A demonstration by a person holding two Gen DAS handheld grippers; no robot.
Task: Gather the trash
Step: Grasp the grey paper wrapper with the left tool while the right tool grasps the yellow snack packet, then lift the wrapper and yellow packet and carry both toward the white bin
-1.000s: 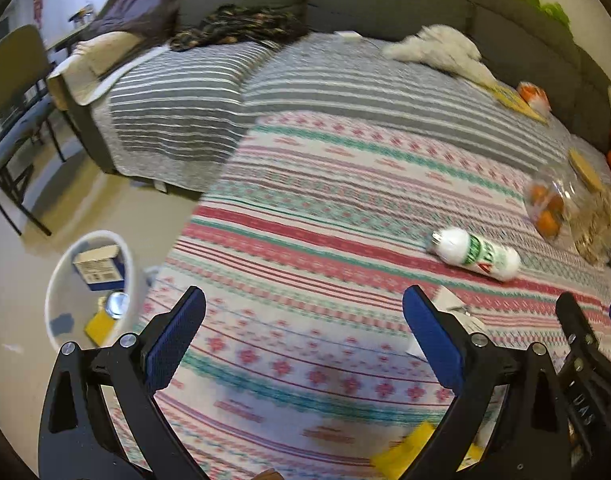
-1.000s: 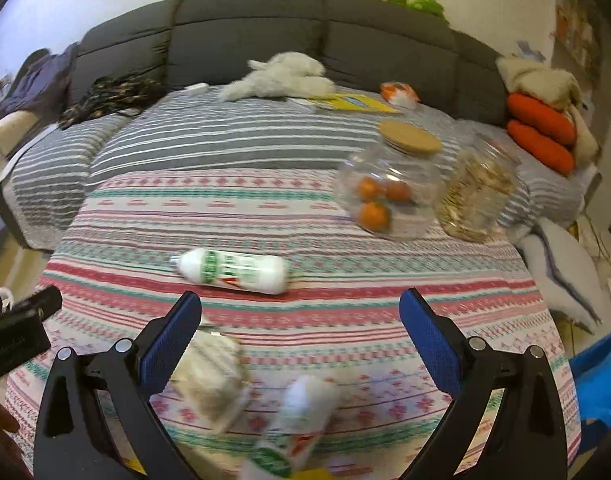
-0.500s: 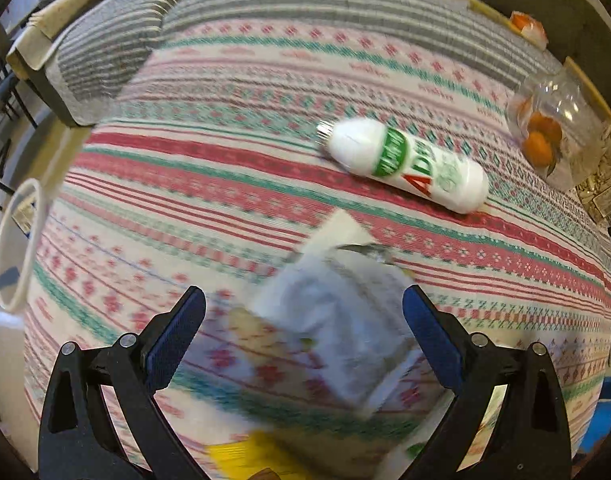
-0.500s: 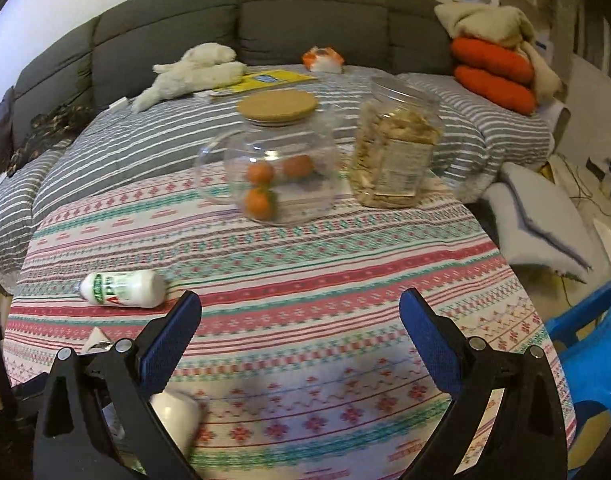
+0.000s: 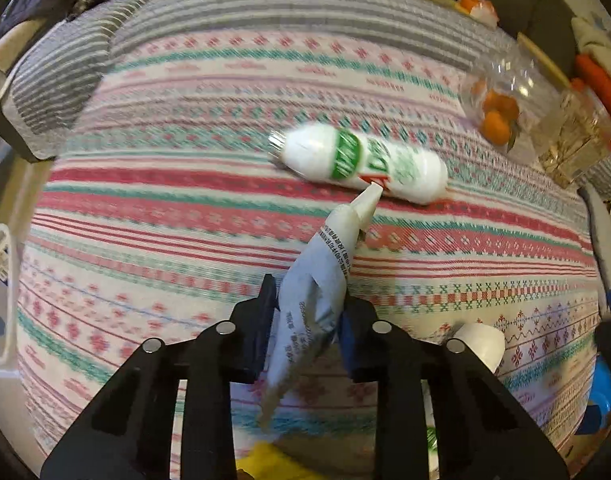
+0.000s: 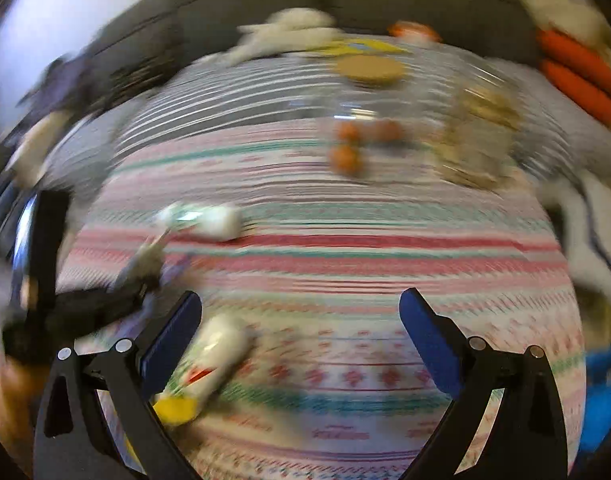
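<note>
A crumpled white printed wrapper (image 5: 325, 280) stands up between the blue pads of my left gripper (image 5: 305, 320). Its jaws are closing on the wrapper and pinch it. Just beyond the wrapper's tip a white bottle with a green label (image 5: 361, 164) lies on the patterned cloth (image 5: 165, 220). A second white bottle (image 5: 479, 344) lies to the right of the gripper, with a yellow scrap (image 5: 265, 460) below. The right wrist view is blurred. My right gripper (image 6: 301, 336) is open with nothing between its fingers. The second bottle (image 6: 217, 356) lies by its left finger. The left gripper (image 6: 85, 308) is at the left.
A clear jar with oranges (image 5: 501, 116) and a snack jar (image 5: 577, 148) stand at the far right of the cloth. A white bin (image 5: 1, 292) sits on the floor at the left. A grey sofa (image 6: 245, 8) with toys lies behind.
My left gripper dropped toward the cloth, then went from wide open to pinching the wrapper. The right wrist view swung right to the jars, then back left.
</note>
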